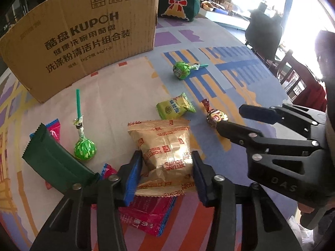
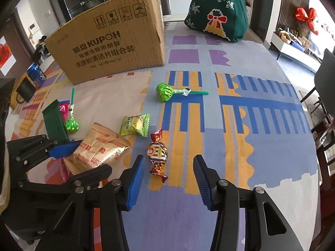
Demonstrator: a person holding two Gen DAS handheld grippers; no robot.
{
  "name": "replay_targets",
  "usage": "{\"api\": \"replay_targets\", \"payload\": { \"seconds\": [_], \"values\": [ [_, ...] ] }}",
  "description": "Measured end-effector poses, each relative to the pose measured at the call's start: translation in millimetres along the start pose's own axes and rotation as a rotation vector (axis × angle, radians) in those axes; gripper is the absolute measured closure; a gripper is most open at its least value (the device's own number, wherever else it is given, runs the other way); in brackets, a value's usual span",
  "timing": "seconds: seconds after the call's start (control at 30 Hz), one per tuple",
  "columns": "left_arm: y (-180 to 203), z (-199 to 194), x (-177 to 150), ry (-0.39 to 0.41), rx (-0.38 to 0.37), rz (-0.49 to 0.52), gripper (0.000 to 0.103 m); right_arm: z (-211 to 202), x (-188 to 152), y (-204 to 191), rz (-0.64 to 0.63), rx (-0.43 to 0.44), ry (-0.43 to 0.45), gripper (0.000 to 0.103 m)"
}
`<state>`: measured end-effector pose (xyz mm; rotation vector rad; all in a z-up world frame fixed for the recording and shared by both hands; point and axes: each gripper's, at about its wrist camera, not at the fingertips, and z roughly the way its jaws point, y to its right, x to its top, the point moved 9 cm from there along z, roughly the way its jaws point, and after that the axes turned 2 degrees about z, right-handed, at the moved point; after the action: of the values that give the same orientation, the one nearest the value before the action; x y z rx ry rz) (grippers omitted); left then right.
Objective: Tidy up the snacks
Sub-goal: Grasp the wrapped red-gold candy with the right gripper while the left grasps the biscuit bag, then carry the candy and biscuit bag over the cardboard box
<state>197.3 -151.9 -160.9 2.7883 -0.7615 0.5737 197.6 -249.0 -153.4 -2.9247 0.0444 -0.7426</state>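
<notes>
Gold biscuit packet [image 1: 166, 146] pinched in left gripper [image 1: 166, 170]; twisted foil candy [image 2: 157, 153] lies between spread right gripper [image 2: 168, 178].

The red sachets [image 1: 150, 215] are largely covered by the gold biscuit packet [image 1: 165, 146] and by the left gripper [image 1: 165, 175]; their print cannot be read. A pink wrapper [image 1: 54, 130] is mostly hidden behind the dark green packet [image 1: 56, 163]. The top of the cardboard box [image 1: 83, 41] is cut off by the upper edge. The window area is washed out by glare. A person [image 1: 322, 62] at the right edge is only partly seen
</notes>
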Motion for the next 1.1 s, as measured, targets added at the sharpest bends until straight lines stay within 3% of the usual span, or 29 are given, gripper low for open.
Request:
{"api": "replay_targets", "payload": {
  "seconds": [0.2,0.4,0.47,0.8,1.1],
  "values": [
    [-4,-7,2,0.018,0.002,-0.020,0.062,9,0,-4,-0.007,0.006,-0.020,0.061],
    [-6,-17,7,0.047,0.005,-0.030,0.062,16,2,-7,-0.020,-0.002,-0.027,0.072],
    [-7,-18,8,0.053,0.008,-0.034,0.062,17,3,-8,-0.028,-0.005,-0.030,0.081],
    [-14,-33,14,0.099,0.013,-0.062,0.062,-3,9,-16,-0.035,0.002,0.022,0.081],
    [-26,-67,30,0.188,0.013,-0.097,0.062,-35,31,-31,-0.042,0.035,0.105,0.081]
  ]
}}
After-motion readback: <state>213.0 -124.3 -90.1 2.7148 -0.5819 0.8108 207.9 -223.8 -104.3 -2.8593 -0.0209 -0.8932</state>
